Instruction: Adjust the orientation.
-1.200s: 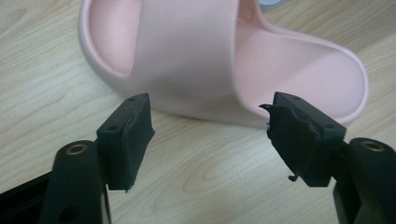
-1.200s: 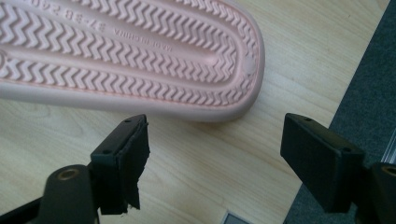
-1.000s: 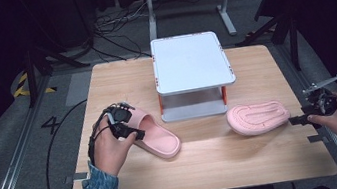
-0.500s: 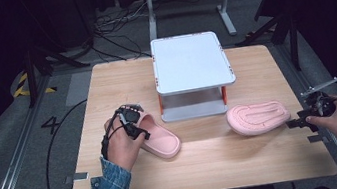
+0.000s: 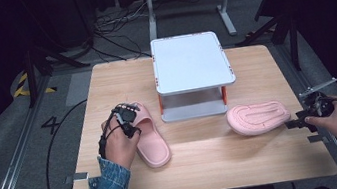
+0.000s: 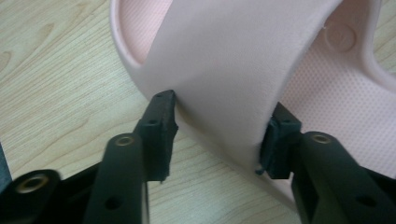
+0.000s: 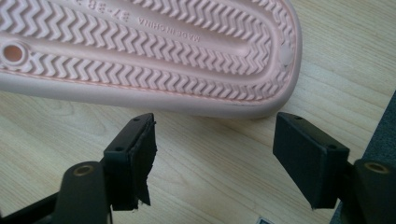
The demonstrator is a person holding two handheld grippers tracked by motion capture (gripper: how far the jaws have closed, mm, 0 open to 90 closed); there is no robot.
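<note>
An upright pink slipper (image 5: 152, 140) lies on the left of the wooden table (image 5: 202, 167). My left gripper (image 5: 127, 118) sits over its heel end. In the left gripper view my left gripper (image 6: 217, 121) straddles the slipper's strap (image 6: 224, 60), and both pads (image 6: 161, 123) press against the strap's edges. A second pink slipper (image 5: 258, 117) lies sole up on the right. My right gripper (image 5: 305, 117) rests just right of it. It stands open (image 7: 215, 135) a short way from the zigzag sole (image 7: 154, 42), with nothing between its jaws.
A white two-level stand (image 5: 191, 63) with orange posts sits at the table's middle back, between the slippers. The right table edge (image 5: 334, 150) lies close under my right hand. Cables and metal frames lie on the dark floor beyond.
My left hand has shifted right and forward onto the upright slipper, and its jaws now hold the strap. The right gripper and both slippers have barely moved.
</note>
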